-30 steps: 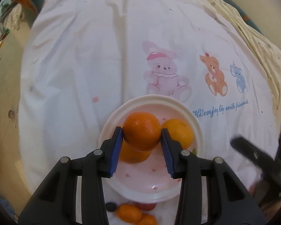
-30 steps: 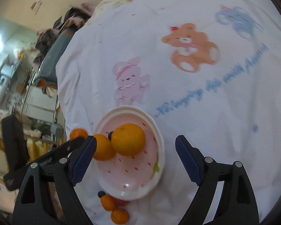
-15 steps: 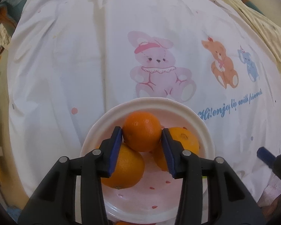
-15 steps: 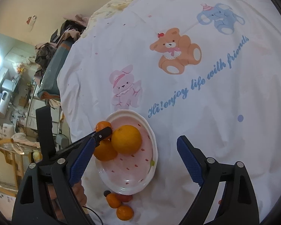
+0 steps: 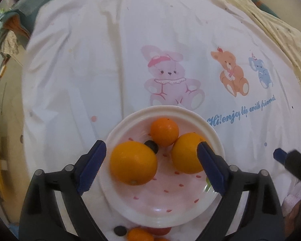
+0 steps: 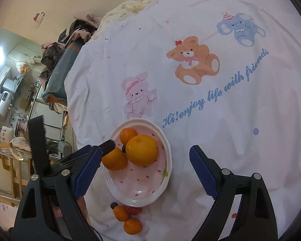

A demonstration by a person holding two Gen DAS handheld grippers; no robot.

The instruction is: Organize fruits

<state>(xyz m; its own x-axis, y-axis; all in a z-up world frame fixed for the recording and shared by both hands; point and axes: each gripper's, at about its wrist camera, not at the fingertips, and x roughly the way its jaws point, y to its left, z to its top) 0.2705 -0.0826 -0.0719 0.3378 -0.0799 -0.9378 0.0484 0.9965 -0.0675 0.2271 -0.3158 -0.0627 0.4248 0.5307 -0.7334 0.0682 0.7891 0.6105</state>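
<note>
- Three oranges sit in the pink plate (image 5: 214,138): a small orange (image 5: 164,129) at the back and two big oranges (image 5: 133,162) in front.
- A dark little fruit (image 5: 151,145) peeks out between them, mostly hidden.
- More small fruits (image 6: 126,218) lie on the cloth (image 5: 110,60) just beside the plate, cut off in the left view.
- The left gripper (image 5: 151,167) is opening above the plate, touching nothing.
- The right gripper (image 6: 145,170) is wide apart and empty.
</note>
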